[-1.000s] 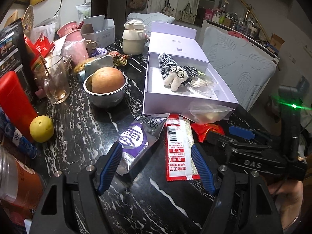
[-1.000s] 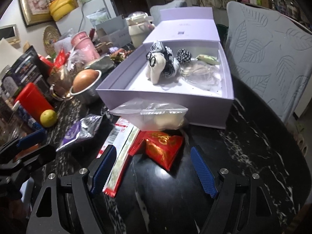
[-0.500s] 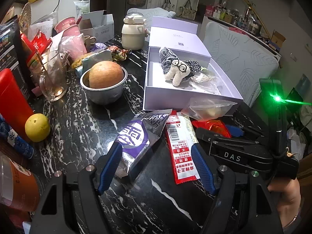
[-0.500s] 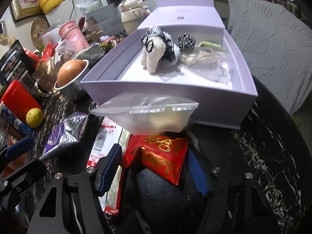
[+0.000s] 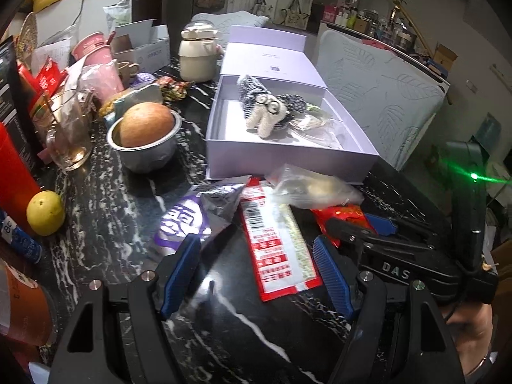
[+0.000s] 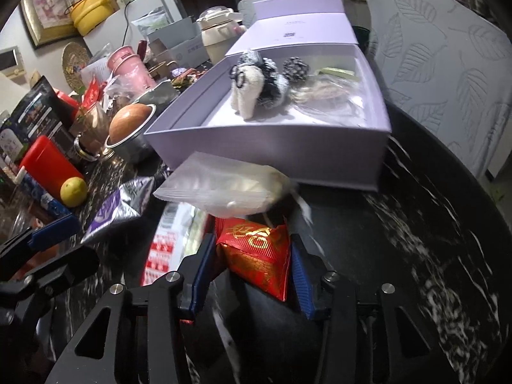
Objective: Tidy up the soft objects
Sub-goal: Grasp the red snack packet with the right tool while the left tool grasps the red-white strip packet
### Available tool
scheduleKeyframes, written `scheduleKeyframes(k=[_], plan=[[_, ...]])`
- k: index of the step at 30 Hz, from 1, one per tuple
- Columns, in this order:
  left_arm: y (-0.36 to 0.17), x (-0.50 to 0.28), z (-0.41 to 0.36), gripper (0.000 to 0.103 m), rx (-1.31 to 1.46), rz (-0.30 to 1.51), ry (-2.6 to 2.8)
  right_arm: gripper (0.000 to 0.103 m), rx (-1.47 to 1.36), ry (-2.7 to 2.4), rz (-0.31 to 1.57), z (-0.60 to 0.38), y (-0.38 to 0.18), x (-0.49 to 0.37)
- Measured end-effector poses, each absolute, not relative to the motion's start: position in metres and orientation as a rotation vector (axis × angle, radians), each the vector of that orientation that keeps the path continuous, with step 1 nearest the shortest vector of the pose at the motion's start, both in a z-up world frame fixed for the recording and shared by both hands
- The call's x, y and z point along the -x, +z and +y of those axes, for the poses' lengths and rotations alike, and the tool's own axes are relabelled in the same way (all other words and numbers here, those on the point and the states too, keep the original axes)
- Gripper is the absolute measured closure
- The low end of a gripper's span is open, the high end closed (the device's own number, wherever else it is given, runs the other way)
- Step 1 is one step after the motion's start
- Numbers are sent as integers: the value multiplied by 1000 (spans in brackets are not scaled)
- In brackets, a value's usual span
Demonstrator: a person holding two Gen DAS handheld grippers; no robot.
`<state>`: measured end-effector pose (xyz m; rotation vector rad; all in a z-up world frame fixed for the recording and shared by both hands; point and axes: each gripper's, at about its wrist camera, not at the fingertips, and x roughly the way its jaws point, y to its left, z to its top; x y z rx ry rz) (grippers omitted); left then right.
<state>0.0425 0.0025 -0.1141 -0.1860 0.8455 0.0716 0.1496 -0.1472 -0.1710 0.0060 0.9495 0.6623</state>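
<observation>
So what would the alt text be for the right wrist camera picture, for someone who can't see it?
The right hand-held gripper is closing its blue fingers around a red and gold packet on a black marbled table. Just beyond lies a clear plastic bag, then an open lilac box holding a small plush toy.

Right gripper (image 6: 251, 275) closing around red packet (image 6: 256, 256)
</observation>
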Motion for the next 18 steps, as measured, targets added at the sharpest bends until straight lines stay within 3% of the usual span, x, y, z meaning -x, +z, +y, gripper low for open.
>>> scheduleKeyframes(k=[18], plan=[[-166,-83,-28,30,184,983,62,58,-108,558,928,-226,-164,-138]])
